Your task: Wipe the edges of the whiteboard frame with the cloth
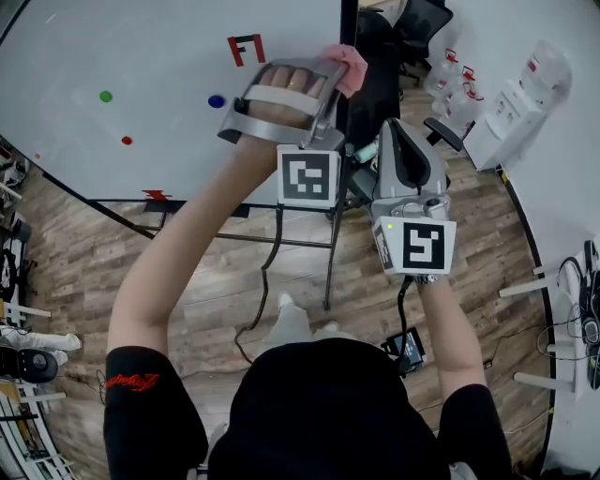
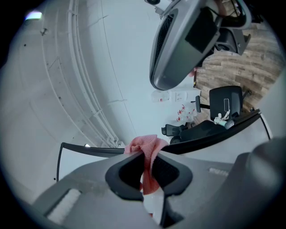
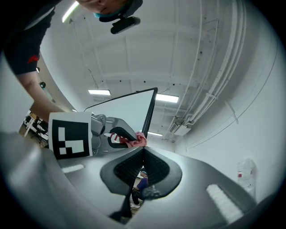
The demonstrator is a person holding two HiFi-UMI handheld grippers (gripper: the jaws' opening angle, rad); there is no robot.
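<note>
Left tool [image 2: 147, 157] pinches the pink cloth [image 2: 144, 144] at the whiteboard frame [image 1: 348, 23]; we note the right tool [image 3: 143, 151] pressed together, empty.

Wood floor [image 1: 84, 272] bears the whiteboard stand [image 1: 330, 272] and a black cable [image 1: 251, 326]

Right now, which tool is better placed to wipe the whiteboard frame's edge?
Left. The left tool has its jaws shut on the pink cloth, which appears to sit right at the whiteboard's black frame. The right tool is shut on nothing and is lower in the head view.
</note>
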